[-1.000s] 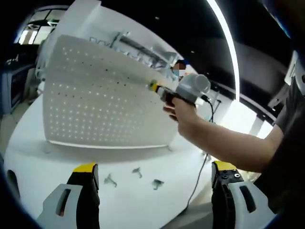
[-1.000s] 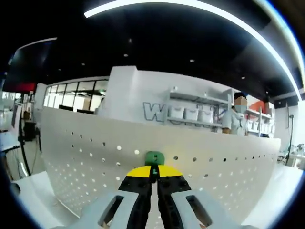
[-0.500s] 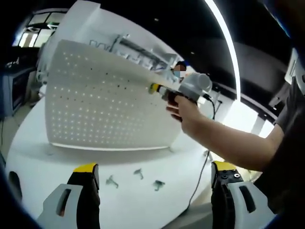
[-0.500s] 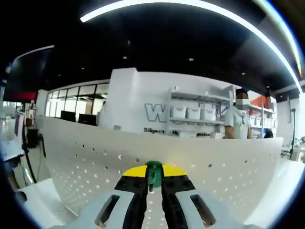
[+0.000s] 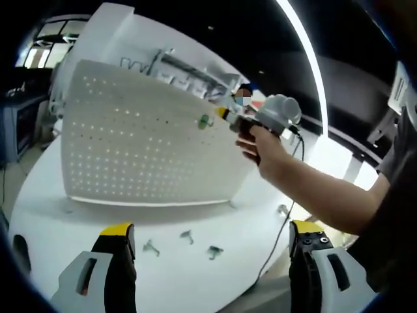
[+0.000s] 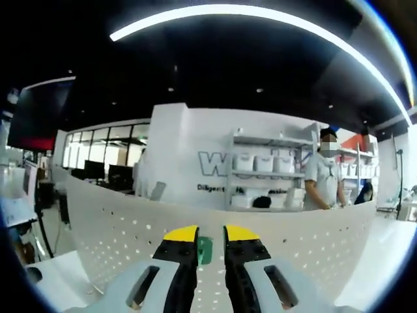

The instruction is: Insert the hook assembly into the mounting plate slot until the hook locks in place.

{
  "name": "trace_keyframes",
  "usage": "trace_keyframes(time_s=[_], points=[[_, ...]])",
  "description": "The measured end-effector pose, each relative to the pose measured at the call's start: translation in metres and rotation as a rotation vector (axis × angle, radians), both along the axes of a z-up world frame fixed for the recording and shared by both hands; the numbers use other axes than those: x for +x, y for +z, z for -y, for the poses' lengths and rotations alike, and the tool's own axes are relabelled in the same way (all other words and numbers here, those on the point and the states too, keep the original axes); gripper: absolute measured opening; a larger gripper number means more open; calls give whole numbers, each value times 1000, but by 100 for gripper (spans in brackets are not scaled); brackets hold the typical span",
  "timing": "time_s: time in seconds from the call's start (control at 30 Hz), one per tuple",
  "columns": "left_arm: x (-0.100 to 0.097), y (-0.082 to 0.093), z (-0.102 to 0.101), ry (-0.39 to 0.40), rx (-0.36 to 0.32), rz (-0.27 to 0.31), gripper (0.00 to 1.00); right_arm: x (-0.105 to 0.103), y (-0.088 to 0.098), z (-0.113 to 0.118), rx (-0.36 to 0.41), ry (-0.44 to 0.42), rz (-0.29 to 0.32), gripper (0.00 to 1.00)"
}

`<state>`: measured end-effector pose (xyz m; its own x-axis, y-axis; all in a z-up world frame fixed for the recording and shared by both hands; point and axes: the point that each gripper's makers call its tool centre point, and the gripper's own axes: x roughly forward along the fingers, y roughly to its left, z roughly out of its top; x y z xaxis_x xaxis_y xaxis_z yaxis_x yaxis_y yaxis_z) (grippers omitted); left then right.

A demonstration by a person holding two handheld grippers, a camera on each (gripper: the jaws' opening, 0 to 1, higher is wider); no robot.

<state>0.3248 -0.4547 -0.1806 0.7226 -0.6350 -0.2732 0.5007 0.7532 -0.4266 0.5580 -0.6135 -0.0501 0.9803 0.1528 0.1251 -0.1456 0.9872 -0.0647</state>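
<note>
In the right gripper view, the small green plastic hook (image 6: 205, 250) sits on the white perforated mounting plate (image 6: 313, 241), half covered by the right claw (image 6: 210, 233), so whether it is locked in its slot cannot be told. In the left gripper view the same hook is only a tiny green speck. Three small grey metal hooks (image 5: 186, 237) near the front edge of the round white counter (image 5: 39, 215) are too small and blurred to make out their shape.
</note>
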Motion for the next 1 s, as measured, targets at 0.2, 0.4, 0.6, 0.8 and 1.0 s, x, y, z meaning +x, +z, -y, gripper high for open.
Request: trace_keyframes(time_s=[0.2,0.4,0.6,0.8,1.0], points=[[-5,-2,4,-5,8,-1,100,-18,8,14,-14,11,6,16],[-7,1,7,-7,9,7,99,-35,-3,23,-38,45,-31,16],[-10,2,7,-9,20,12,99,-54,-29,32,-79,69,-92,17],[-12,2,8,-10,27,11,99,-74,-58,33,-120,98,-148,18],[-13,3,7,-8,32,13,99,-93,-85,29,-153,133,-195,19]])
